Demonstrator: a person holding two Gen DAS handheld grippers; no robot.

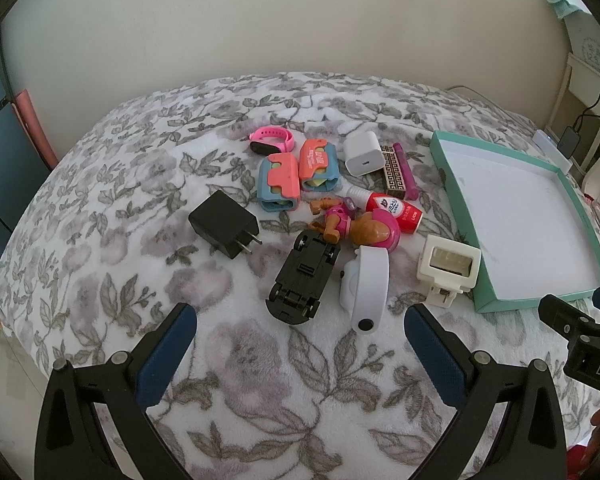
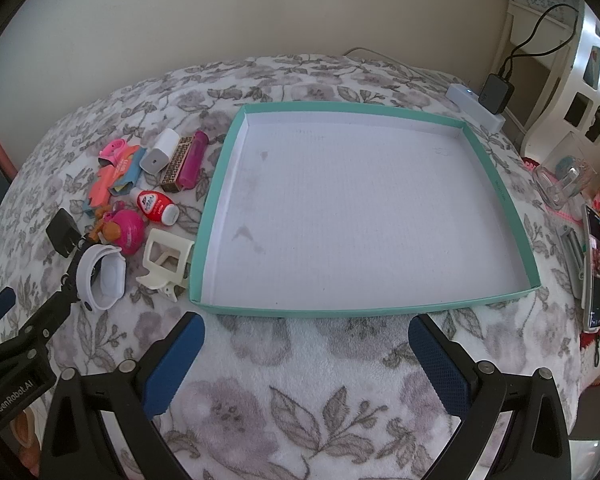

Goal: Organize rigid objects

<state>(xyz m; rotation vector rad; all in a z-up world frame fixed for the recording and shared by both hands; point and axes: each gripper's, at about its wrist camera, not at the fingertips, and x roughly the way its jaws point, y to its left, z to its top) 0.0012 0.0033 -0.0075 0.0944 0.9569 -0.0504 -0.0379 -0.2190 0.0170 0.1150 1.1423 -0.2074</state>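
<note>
A pile of small objects lies on the floral blanket: a black charger (image 1: 225, 224), an overturned black toy car (image 1: 302, 278), a white wristband device (image 1: 365, 286), a cream hair clip (image 1: 448, 269), a pink toy figure (image 1: 360, 229), a red bottle (image 1: 396, 207), a white adapter (image 1: 362, 153), a pink watch (image 1: 272, 139) and two coral-and-blue toys (image 1: 296, 174). A shallow teal tray (image 2: 516, 216) with a white floor holds nothing, right of the pile. My left gripper (image 1: 300, 332) hovers open just short of the car. My right gripper (image 2: 306, 340) is open before the tray's near rim.
The blanket (image 2: 260, 408) covers a raised surface by a cream wall. A white power strip with a black plug (image 2: 496, 94) lies behind the tray. A glass (image 2: 564, 180), a phone (image 2: 594, 268) and small clutter sit at the right edge beside white furniture.
</note>
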